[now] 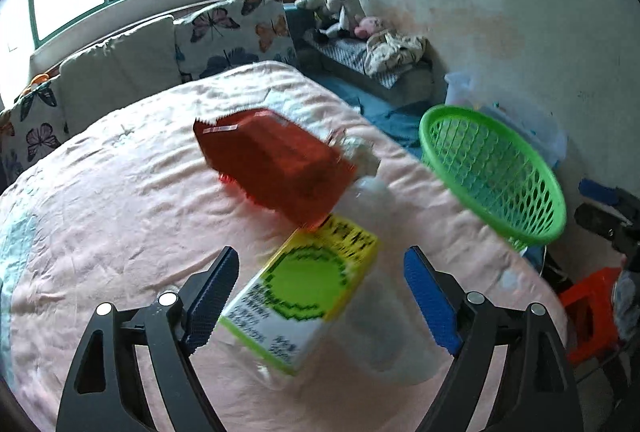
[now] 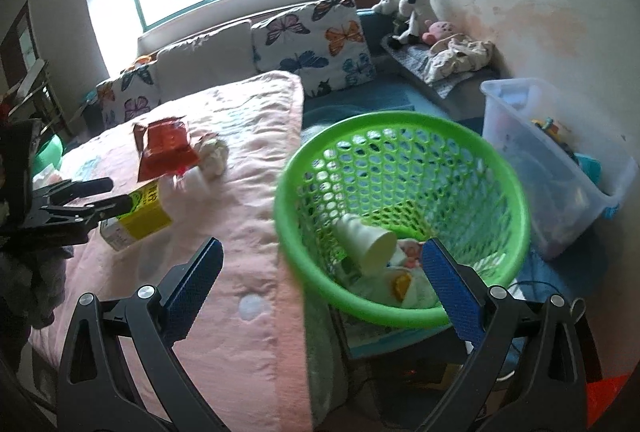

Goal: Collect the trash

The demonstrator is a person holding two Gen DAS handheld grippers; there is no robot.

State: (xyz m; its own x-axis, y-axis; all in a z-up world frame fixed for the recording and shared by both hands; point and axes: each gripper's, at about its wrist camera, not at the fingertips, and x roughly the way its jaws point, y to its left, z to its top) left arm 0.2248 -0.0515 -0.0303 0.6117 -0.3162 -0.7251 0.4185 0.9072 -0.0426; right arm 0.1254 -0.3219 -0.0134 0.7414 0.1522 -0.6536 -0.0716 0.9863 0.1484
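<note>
On the pink bed cover [image 1: 100,200] lie a yellow-green carton [image 1: 304,288], a red snack bag [image 1: 276,164], a crumpled white tissue [image 1: 362,152] and a pale plastic cup [image 1: 372,192]. My left gripper [image 1: 320,296] is open, its blue pads either side of the carton, not closed on it. The carton [image 2: 138,218], red bag [image 2: 166,148] and left gripper [image 2: 80,208] also show in the right wrist view. A green mesh basket [image 2: 404,296] holds a white cup [image 2: 366,242] and other trash. My right gripper [image 2: 320,288] is open and empty above the basket's near rim.
The green basket [image 1: 494,172] stands off the bed's right edge. A clear storage bin [image 2: 560,168] stands by the wall. Butterfly cushions [image 2: 316,40] and plush toys [image 2: 412,12] sit under the window. An orange stool [image 1: 592,316] is on the floor at right.
</note>
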